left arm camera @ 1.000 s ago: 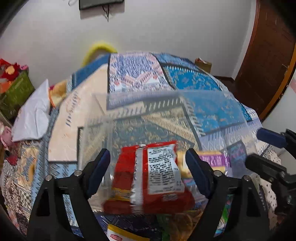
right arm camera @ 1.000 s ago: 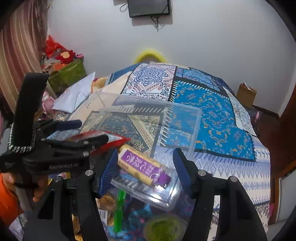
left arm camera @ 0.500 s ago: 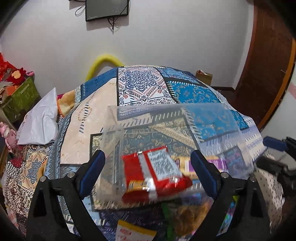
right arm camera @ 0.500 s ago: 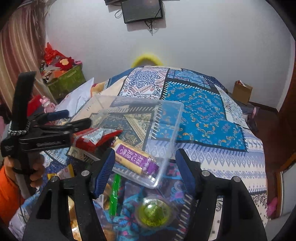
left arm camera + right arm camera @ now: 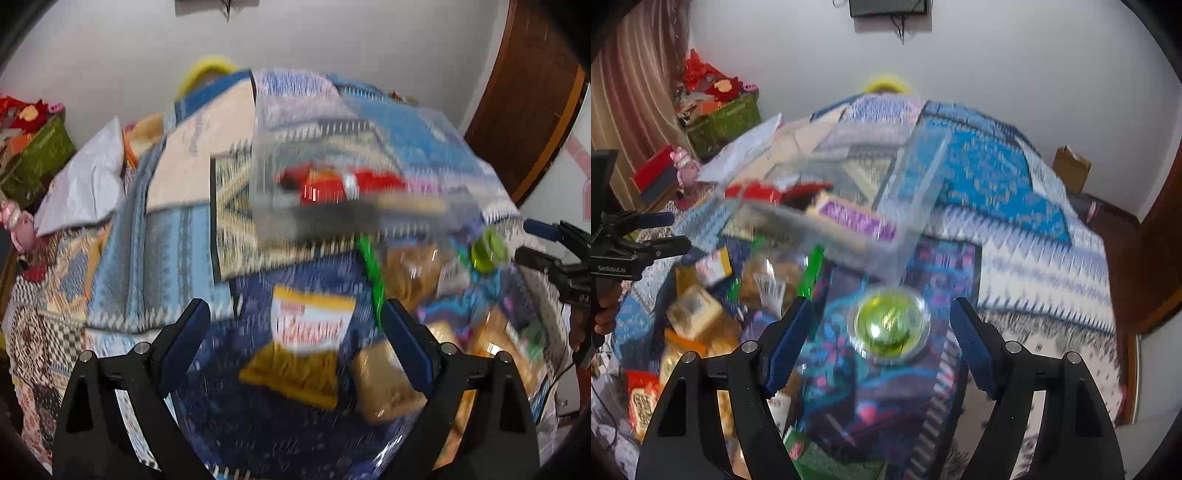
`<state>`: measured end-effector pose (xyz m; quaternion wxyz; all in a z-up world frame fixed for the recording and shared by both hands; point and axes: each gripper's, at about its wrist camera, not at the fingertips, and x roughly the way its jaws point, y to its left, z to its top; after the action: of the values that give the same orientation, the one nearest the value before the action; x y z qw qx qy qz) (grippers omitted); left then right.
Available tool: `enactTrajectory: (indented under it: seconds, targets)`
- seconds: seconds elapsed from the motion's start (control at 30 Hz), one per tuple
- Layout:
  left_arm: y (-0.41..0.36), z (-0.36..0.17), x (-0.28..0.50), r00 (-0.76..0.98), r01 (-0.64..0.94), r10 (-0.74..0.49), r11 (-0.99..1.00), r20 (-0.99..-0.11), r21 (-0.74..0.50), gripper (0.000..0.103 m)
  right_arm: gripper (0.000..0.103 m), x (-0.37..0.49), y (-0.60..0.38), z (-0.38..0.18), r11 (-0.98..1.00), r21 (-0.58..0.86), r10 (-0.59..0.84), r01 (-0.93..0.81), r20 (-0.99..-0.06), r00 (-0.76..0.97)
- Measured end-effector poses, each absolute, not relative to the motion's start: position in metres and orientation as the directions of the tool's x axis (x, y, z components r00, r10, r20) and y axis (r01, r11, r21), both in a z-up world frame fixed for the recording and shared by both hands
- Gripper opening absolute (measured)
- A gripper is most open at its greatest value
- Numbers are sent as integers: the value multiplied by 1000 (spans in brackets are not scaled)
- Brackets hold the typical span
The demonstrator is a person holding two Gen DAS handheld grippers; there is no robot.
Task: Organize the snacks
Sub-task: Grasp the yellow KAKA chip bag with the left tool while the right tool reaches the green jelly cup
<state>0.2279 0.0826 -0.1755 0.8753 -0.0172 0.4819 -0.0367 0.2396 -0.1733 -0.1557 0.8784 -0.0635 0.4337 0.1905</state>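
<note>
A clear plastic box (image 5: 354,122) lies on the patterned bedspread and holds a red packet (image 5: 332,181) and a purple bar (image 5: 857,221). In front of it, my left gripper (image 5: 295,332) is open above a yellow-and-white snack packet (image 5: 310,325), without touching it. My right gripper (image 5: 882,317) has its jaws opening. A round green jelly cup (image 5: 890,325) sits on the bed between its fingers, and the pads are clear of it. Both views are blurred by motion.
Loose snacks lie between the grippers: a green stick (image 5: 810,269), tan biscuit packs (image 5: 384,380) and a red bag (image 5: 642,398). Behind the bed are a white pillow (image 5: 85,184), a green crate (image 5: 724,122) and the wall. A brown door (image 5: 524,103) is at right.
Both grippers have drawn back from the clear box toward the loose snacks, leaving the red packet and purple bar inside it. Both pairs of jaws stand wider than before.
</note>
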Motion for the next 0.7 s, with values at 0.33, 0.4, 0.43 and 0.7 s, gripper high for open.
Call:
enactTrajectory:
  seconds: [0.33,0.4,0.43,0.7]
  targets:
    - [82,-204,232,465,54,-122,993,-877,-109,94,74,250,-172,-186,930,81,269,-358,-813,516]
    - [83,-206,240,460,50,-108,994,-881,-95,94,74,253,-171,-188,930,83,271,-359,-812,516]
    - [84,-210,244,450,44,-84,996,-889,-72,94,74,254,-170,-190,930,82,271,-359,-813,516]
    - [103,-225,246,405,28,-193,980,-894,-199,94,58,257,-168,-194,928,66,268,-367,-803,532]
